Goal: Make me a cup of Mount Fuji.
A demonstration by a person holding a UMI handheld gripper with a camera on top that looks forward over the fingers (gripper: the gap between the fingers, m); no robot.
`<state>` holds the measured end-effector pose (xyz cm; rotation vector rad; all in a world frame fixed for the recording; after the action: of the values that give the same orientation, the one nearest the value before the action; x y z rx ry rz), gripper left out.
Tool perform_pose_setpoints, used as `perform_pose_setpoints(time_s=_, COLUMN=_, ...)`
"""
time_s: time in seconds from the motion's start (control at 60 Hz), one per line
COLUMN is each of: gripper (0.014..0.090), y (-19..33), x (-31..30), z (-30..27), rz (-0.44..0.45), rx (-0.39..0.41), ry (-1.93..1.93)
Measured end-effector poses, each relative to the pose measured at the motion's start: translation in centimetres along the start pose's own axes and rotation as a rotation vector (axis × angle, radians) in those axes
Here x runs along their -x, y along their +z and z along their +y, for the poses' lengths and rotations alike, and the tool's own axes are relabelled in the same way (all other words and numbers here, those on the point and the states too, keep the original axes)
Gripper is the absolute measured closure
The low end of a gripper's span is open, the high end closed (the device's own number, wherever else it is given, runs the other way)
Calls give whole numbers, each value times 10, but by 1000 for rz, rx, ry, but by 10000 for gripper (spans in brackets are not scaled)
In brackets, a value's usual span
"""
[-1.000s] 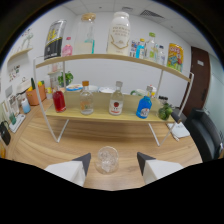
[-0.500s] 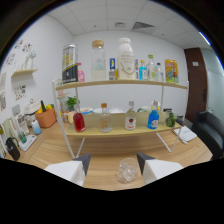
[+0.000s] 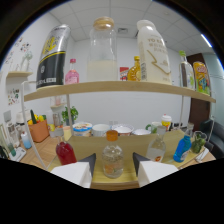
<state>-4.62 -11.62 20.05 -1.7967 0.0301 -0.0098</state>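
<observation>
Our gripper (image 3: 113,167) is spread, the clear bottle with the orange cap (image 3: 112,156) standing between its fingers on the lower shelf (image 3: 125,182), front edge. We should square up, then close gently mid-body.

A wooden shelf (image 3: 120,89) bears a black can (image 3: 52,57), glass jar (image 3: 103,52) and white bottle (image 3: 153,52).

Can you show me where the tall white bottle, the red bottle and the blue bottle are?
tall white bottle (image 3: 153,55), gripper view, its body.
red bottle (image 3: 65,152), gripper view, its body.
blue bottle (image 3: 182,149), gripper view, its body.
</observation>
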Motion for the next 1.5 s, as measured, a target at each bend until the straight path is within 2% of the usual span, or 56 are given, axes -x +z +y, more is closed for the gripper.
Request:
perform_pose_setpoints(time_s=0.067, gripper=480, y=10, x=-1, z=5, rz=4, rx=11, ry=-3)
perform_pose_setpoints(time_s=0.15, gripper=668, y=17, x=1, z=11, rz=4, rx=31, ry=-6)
perform_pose_setpoints(time_s=0.167, gripper=675, y=16, x=2, z=10, rz=5, rx=33, ry=-6)
perform_pose_setpoints(time_s=0.45, gripper=695, y=8, x=-2, z=11, rz=21, rx=40, ry=13)
perform_pose_setpoints(time_s=0.65, gripper=699, y=-35, x=1, z=4, rz=12, rx=14, ry=27)
perform_pose_setpoints(time_s=0.9, gripper=700, y=-74, x=17, z=65, rz=-36, rx=96, ry=154)
perform_pose_setpoints(time_s=1.05, gripper=699, y=-76, x=17, z=88, rz=-72, rx=145, ry=444)
perform_pose_setpoints(time_s=1.5, gripper=700, y=-73, x=5, z=98, rz=-191, rx=128, ry=1396)
